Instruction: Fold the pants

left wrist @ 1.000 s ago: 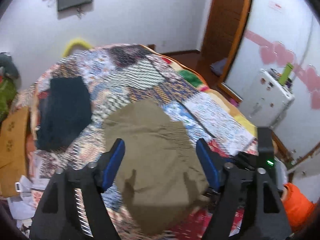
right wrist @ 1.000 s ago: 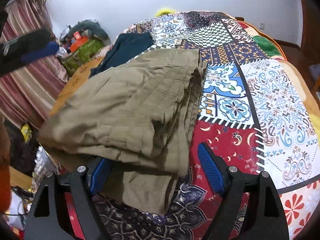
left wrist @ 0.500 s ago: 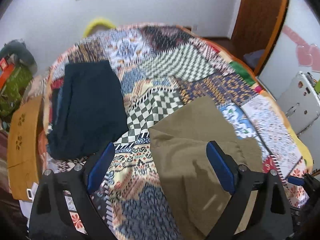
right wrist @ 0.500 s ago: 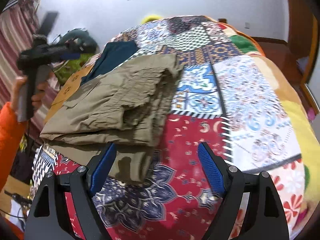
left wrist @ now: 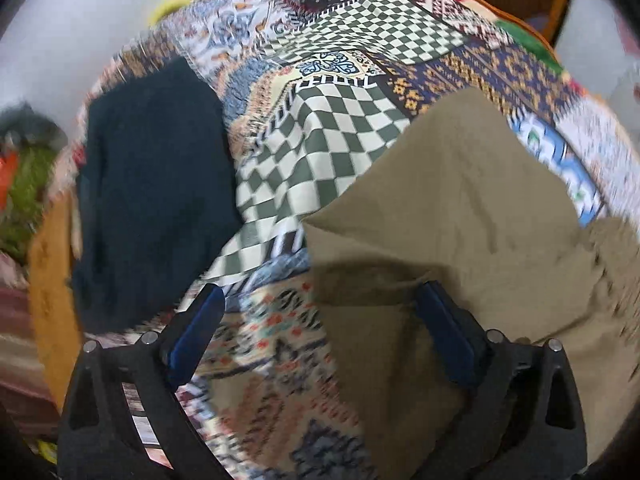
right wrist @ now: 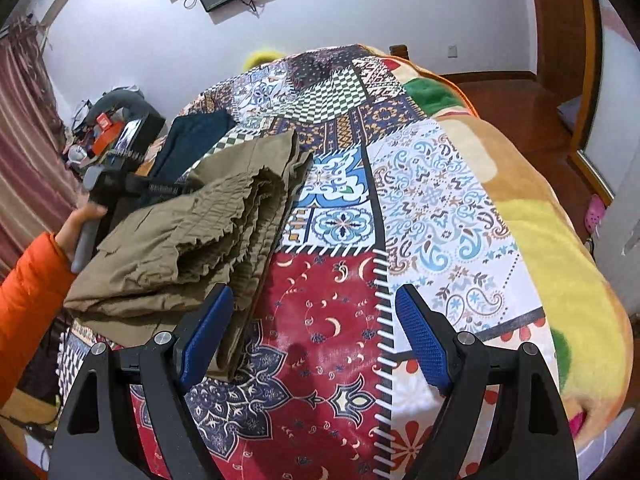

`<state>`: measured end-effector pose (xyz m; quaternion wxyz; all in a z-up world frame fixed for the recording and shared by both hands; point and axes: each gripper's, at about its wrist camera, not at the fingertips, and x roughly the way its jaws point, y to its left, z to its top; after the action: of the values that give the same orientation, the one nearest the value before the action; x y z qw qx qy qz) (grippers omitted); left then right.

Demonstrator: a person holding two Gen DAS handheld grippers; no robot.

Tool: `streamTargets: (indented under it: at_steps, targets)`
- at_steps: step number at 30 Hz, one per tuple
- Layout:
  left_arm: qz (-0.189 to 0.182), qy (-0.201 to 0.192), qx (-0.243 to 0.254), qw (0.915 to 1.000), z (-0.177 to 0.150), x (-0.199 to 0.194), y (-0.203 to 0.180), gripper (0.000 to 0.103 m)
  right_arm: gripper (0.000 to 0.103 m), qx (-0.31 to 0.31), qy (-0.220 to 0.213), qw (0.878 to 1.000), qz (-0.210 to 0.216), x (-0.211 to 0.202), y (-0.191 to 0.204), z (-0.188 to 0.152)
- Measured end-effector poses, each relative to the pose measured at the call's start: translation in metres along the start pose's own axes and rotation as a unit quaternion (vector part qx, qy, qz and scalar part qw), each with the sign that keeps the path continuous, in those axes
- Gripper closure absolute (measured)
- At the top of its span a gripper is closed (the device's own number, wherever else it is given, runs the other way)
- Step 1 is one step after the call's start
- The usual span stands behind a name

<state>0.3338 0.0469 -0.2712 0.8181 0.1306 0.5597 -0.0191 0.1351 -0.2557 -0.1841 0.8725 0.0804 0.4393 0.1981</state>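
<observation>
The olive-khaki pants lie folded in a thick stack on the patchwork blanket; they also show in the left wrist view. My left gripper is open and empty, low over the pants' near left edge, its right finger over the cloth. It also shows in the right wrist view, held by a hand in an orange sleeve at the pants' far side. My right gripper is open and empty over the red patch, just right of the pants.
Dark navy folded pants lie on the bed left of the khaki ones, also in the right wrist view. The bed's yellow edge drops to a wooden floor at right. Clutter and a striped curtain stand at left.
My left gripper swung left and dropped low toward the pants' edge. My right gripper drew back to the right, off the pants, which now lie released in a stack.
</observation>
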Motion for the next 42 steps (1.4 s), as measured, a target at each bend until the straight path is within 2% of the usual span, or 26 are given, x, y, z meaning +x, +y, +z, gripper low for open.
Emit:
streamTargets:
  at_steps: [4,8,12,18,24,26,28,31,34,37,42]
  targets:
    - [0.030,-0.004,0.016,0.9994,-0.022,-0.016,0.005,0.004,0.022,-0.007,-0.009,1.000,0.005,-0.003,0.006,0.003]
    - [0.040,0.001,-0.003,0.9992,-0.053,-0.035,0.022,0.004,0.022,-0.021,-0.014,1.000,0.013,-0.005,0.017,0.005]
    - [0.023,0.003,-0.025,0.9994,-0.094,-0.058,0.036,0.004,0.022,-0.039,-0.018,0.999,0.024,-0.005,0.030,0.008]
    - [0.018,-0.024,-0.047,0.9985,-0.147,-0.095,0.034,0.003,0.022,-0.069,-0.016,0.997,0.043,0.004,0.054,0.010]
    - [-0.041,-0.038,-0.086,0.9947,-0.173,-0.114,0.026,0.004,0.023,-0.085,-0.008,0.994,0.064,0.016,0.072,0.004]
    - [-0.058,-0.042,-0.092,0.9931,-0.175,-0.116,0.019,0.004,0.026,-0.091,-0.005,0.993,0.071,0.020,0.076,0.002]
    - [-0.059,-0.052,-0.096,0.9923,-0.178,-0.121,0.017,0.005,0.030,-0.094,-0.001,0.993,0.075,0.024,0.078,0.001]
    - [-0.074,-0.068,-0.109,0.9889,-0.177,-0.132,0.024,0.009,0.045,-0.091,0.021,0.993,0.076,0.037,0.077,-0.003]
    - [-0.087,-0.102,-0.124,0.9831,-0.168,-0.150,0.035,0.009,0.050,-0.091,0.032,0.992,0.077,0.040,0.076,-0.002]
    - [-0.083,-0.134,-0.121,0.9800,-0.148,-0.167,0.042,0.009,0.051,-0.097,0.020,0.991,0.086,0.034,0.081,0.010]
    - [-0.123,-0.155,-0.108,0.9743,-0.102,-0.174,0.039,0.009,0.050,-0.116,-0.003,0.989,0.092,0.035,0.099,0.033]
